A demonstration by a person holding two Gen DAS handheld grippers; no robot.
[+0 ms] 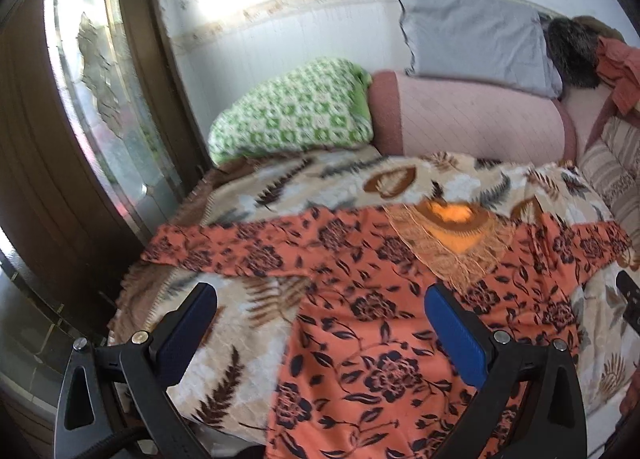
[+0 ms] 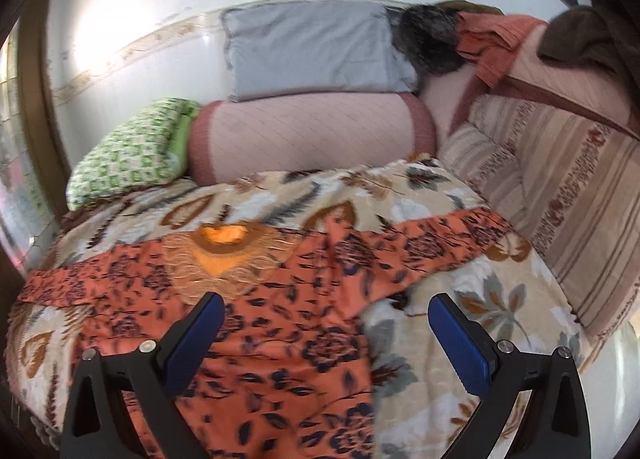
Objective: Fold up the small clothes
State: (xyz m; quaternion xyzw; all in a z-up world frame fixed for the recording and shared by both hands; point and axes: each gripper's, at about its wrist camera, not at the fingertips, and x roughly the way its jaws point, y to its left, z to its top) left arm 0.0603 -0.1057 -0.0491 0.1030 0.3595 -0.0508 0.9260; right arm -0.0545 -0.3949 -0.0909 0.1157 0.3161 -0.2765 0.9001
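An orange garment with a dark flower print (image 1: 360,291) lies spread flat on the bed, sleeves out to both sides, with a gold embroidered neckline (image 1: 452,235). It also shows in the right wrist view (image 2: 288,299). My left gripper (image 1: 320,299) is open and empty, above the garment's left side edge. My right gripper (image 2: 326,311) is open and empty, above the garment's right side near the armpit. The tip of the right gripper shows at the right edge of the left wrist view (image 1: 630,299).
The bed has a beige leaf-pattern blanket (image 1: 248,323). At its head lie a green patterned pillow (image 1: 292,115), a pink bolster (image 1: 476,119) and a grey pillow (image 1: 472,39). A striped cushion (image 2: 568,195) is on the right. A window with a brown frame (image 1: 100,99) is on the left.
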